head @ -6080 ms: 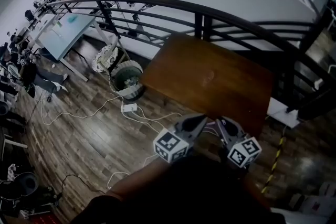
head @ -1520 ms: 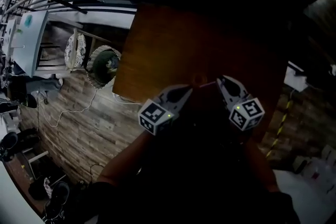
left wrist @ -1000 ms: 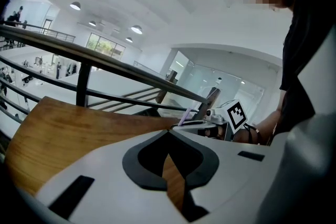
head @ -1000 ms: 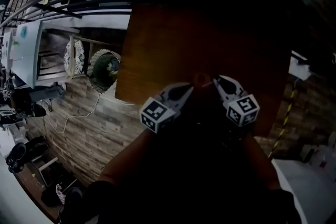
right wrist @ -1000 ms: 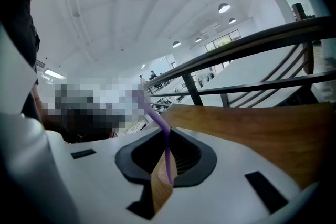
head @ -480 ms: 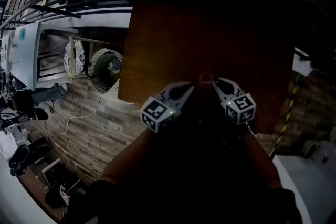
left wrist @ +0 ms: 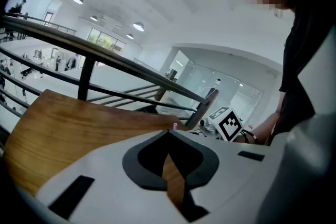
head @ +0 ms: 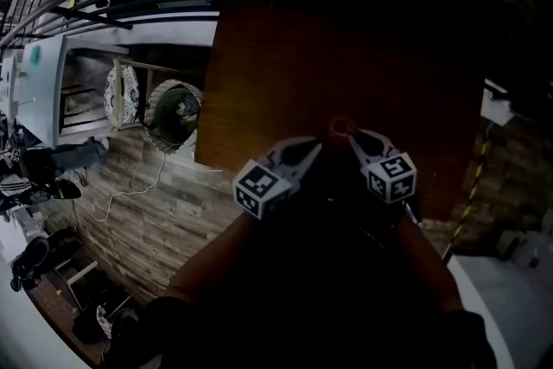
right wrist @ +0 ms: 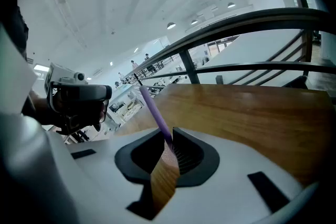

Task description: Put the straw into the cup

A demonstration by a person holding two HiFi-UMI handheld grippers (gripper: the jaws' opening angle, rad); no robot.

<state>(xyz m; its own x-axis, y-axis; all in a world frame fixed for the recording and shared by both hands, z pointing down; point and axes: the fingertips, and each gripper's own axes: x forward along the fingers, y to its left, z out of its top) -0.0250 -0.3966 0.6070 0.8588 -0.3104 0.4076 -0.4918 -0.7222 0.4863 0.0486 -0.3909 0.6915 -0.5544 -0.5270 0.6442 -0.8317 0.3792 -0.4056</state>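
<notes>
Right gripper (right wrist: pixel 167 136): jaws closed on a purple straw (right wrist: pixel 152 107), pinched near its lower end. The long free length slants up and away toward your left. The grip looks firm, and no bend or crush shows at the pinch.

Left gripper (left wrist: pixel 168 134): jaws brought together, with nothing between them. Only the wooden tabletop (left wrist: pixel 79 123) shows through the slit.

In the head view both grippers sit close together over the near part of the tabletop. A small round rim (head: pixel 340 127) lies just beyond and between their tips. You may take it for the cup, though the view is too dark to confirm this. Neither gripper view shows a cup.

Handling, as a judgement:
- The straw will be very light and thin-walled, and stiff enough to hold its line but easily flattened.
- Keep the squeeze modest.
- The hold is low on the straw, so the long free part may wobble or swing off line.
- If the free end is to go in first, a hold nearer the middle would steady it.
- A cup this small is likely light and could tip or slide if the straw strikes its rim.
- Your idle left jaws are well placed to steady it.

Status: straw in hand, not yet in the cup.
</notes>
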